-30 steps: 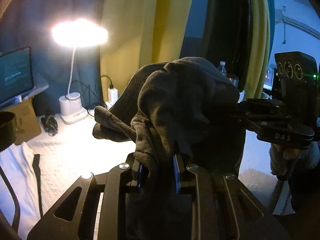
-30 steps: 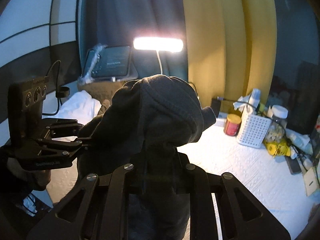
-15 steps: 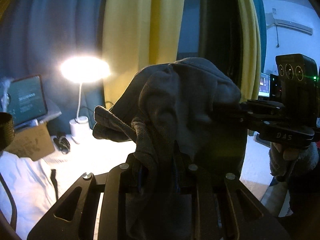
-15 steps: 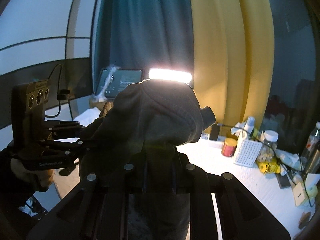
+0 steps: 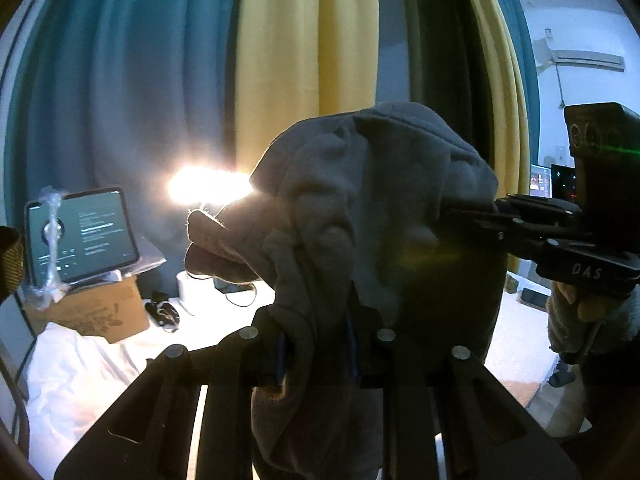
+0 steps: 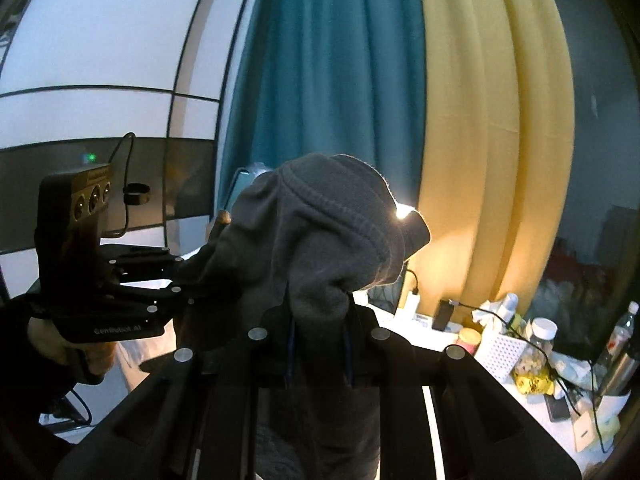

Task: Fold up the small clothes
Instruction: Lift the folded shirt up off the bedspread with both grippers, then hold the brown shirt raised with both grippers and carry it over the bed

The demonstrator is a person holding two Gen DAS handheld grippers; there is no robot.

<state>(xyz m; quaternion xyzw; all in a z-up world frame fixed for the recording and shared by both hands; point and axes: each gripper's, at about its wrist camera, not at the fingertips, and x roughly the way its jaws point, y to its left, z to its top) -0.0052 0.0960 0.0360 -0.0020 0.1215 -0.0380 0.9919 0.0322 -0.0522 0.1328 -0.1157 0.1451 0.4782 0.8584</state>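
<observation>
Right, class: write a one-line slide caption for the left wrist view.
Both tools, left tool and right tool, grip a dark fleece garment held up before a lit lamp.

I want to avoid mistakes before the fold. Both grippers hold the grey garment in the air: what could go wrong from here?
1. The garment is bunched between the left gripper and the right gripper, so it may land creased.
2. It blocks most of both views, so the laying spot is hard to see.
3. The lamp and its cable stand close behind; swinging cloth could catch them.
</observation>
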